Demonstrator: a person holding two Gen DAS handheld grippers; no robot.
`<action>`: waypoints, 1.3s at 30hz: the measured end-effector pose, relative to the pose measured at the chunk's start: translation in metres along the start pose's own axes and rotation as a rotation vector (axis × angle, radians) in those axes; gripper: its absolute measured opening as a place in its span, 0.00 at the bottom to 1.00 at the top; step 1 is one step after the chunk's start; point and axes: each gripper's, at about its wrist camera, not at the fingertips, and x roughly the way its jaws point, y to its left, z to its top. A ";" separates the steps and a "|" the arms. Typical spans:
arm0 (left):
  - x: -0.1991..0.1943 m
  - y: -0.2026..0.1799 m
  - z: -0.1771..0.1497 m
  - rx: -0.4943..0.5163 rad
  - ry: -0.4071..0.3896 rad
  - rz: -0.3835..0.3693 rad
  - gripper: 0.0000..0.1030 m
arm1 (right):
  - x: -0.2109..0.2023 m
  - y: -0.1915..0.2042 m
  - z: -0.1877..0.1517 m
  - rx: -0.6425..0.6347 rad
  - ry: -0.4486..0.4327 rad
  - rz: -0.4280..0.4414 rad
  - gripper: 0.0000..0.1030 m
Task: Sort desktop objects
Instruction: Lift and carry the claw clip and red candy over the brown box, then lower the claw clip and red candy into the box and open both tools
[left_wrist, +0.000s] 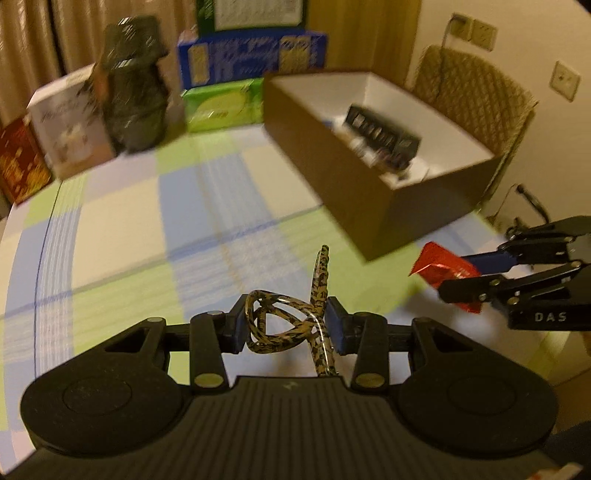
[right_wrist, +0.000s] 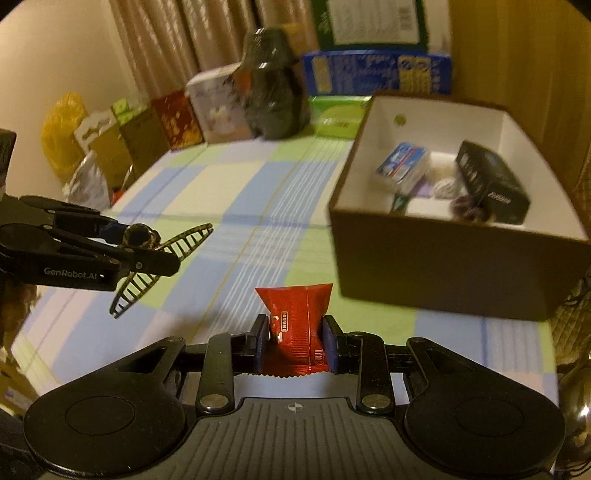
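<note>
My left gripper is shut on a leopard-patterned hair claw clip, held above the checked tablecloth. In the right wrist view the same gripper comes in from the left, with the clip's toothed jaws sticking out. My right gripper is shut on a red foil packet, also off the cloth. From the left wrist view it and the packet show at the right. A brown cardboard box with a white inside stands ahead to the right.
The box holds a black carton, a blue-white pack and small items. Cartons and a dark wrapped bag line the table's far edge. A quilted chair stands behind the box. Bags sit beyond the left edge.
</note>
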 end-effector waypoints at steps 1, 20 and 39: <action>-0.001 -0.004 0.006 0.004 -0.012 -0.010 0.36 | -0.005 -0.005 0.003 0.007 -0.013 -0.003 0.27; 0.047 -0.079 0.131 0.066 -0.130 -0.123 0.36 | -0.026 -0.099 0.083 0.046 -0.161 -0.132 0.27; 0.162 -0.093 0.198 0.067 -0.014 -0.052 0.36 | 0.043 -0.163 0.121 0.100 -0.064 -0.158 0.27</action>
